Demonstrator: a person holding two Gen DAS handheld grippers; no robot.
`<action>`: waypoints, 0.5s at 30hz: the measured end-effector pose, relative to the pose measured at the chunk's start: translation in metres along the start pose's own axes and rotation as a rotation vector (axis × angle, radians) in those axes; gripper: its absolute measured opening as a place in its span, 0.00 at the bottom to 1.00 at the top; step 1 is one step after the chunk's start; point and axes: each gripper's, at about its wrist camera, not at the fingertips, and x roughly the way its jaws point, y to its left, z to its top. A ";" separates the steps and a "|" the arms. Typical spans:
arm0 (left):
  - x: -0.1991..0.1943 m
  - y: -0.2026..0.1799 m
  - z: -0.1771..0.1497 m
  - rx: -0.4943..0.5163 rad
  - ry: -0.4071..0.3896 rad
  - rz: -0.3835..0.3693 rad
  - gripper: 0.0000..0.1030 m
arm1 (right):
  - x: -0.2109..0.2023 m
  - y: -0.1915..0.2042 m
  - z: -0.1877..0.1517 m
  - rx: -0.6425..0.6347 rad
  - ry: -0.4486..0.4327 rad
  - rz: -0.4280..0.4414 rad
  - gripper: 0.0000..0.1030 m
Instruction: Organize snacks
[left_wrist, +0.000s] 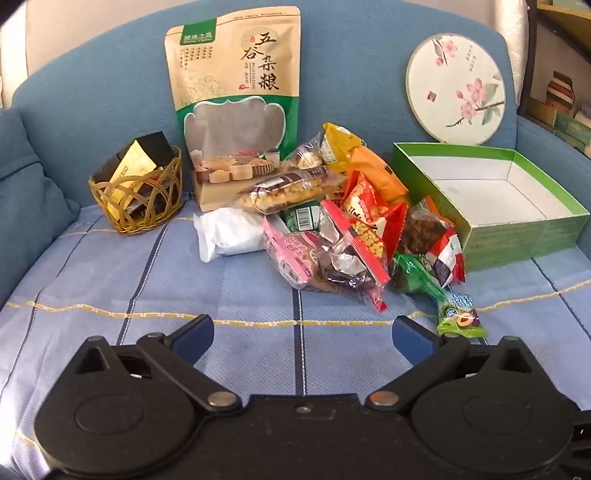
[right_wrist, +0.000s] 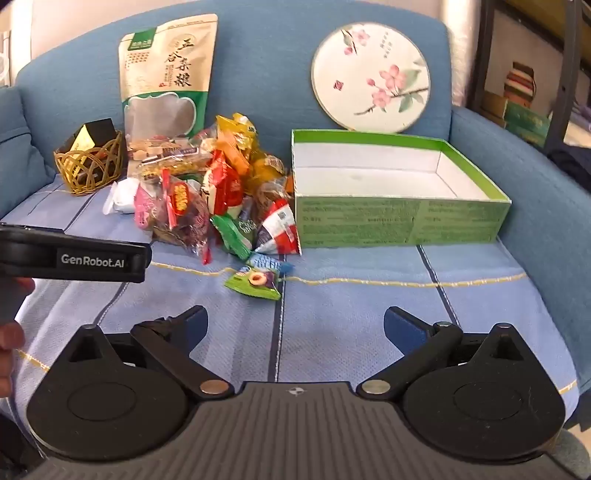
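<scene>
A heap of small snack packets (left_wrist: 343, 218) (right_wrist: 214, 195) lies on the blue checked sofa cover. Nearest to me is a green packet (left_wrist: 458, 317) (right_wrist: 255, 282). To the right of the heap stands an open green box (left_wrist: 517, 232) (right_wrist: 369, 221), white inside and empty. My left gripper (left_wrist: 303, 328) hovers open in front of the heap with nothing between its fingers. My right gripper (right_wrist: 295, 325) is open too, in front of the box and short of the green packet. The left gripper's black body (right_wrist: 74, 258) shows at the left edge of the right wrist view.
A tall beige and green grain pouch (left_wrist: 236, 99) (right_wrist: 166, 81) leans on the sofa back. A woven basket (left_wrist: 136, 199) (right_wrist: 90, 170) holds black and gold boxes at the left. A round floral fan (left_wrist: 456, 88) (right_wrist: 369, 75) stands behind the box. A shelf (right_wrist: 524, 110) is at the right.
</scene>
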 end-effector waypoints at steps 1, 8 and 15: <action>0.001 0.001 0.001 -0.002 0.005 -0.007 1.00 | 0.001 0.000 0.000 0.008 0.004 -0.001 1.00; -0.006 0.004 0.003 -0.002 -0.046 0.019 1.00 | -0.009 0.005 0.002 0.003 -0.014 0.015 1.00; -0.004 0.003 -0.001 -0.003 -0.038 0.019 1.00 | -0.006 0.005 0.004 0.008 -0.021 -0.009 1.00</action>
